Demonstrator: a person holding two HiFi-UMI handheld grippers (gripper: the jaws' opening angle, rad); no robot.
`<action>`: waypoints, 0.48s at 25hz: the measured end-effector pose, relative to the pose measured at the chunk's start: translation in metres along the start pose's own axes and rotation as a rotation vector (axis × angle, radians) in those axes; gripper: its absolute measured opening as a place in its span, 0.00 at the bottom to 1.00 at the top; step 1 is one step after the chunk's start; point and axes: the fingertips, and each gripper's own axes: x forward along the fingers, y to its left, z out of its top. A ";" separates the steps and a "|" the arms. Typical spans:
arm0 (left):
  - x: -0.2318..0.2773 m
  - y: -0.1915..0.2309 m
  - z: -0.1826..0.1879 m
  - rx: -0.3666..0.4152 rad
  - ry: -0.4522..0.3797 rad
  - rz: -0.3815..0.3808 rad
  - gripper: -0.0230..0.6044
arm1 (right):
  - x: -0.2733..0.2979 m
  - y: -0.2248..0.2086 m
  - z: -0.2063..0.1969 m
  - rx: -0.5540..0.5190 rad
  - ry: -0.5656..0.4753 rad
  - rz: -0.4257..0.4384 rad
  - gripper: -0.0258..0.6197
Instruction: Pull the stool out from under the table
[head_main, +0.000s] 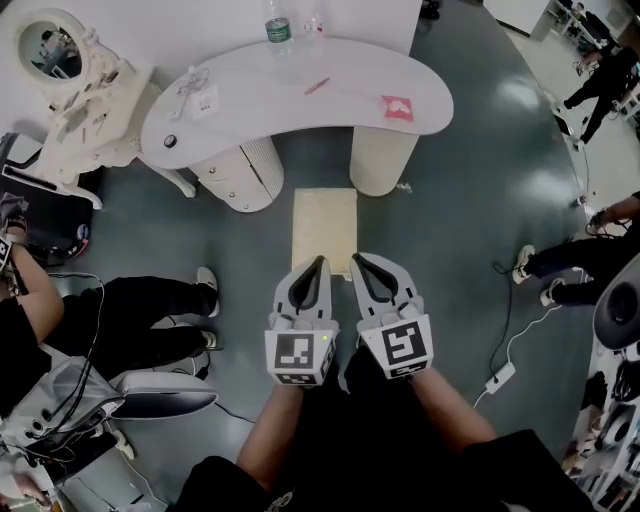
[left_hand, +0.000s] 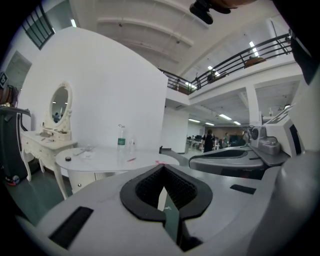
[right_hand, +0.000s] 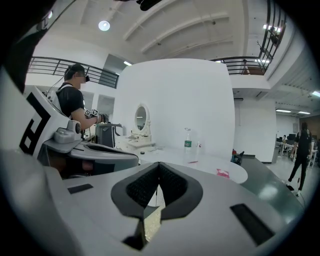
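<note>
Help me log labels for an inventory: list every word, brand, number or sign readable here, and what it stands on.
No text can be read in any view.
Green label on the water bottle: too small to read.
Print on the pink item on the white table: too blurred.
Cubes on the left gripper and right gripper: square code markers only, no words.

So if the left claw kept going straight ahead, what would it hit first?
Probably the front edge of the white table: the left claw points level at it, passing over the stool. Height is hard to judge.
</note>
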 end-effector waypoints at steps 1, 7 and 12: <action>0.002 0.001 0.002 0.003 -0.001 -0.002 0.05 | 0.002 -0.001 0.003 -0.006 -0.003 0.001 0.05; 0.012 0.003 0.011 0.003 -0.016 -0.013 0.05 | 0.010 -0.006 0.006 -0.005 -0.009 -0.004 0.05; 0.017 0.004 0.019 0.014 -0.021 -0.024 0.05 | 0.016 -0.008 0.012 -0.004 -0.008 -0.011 0.05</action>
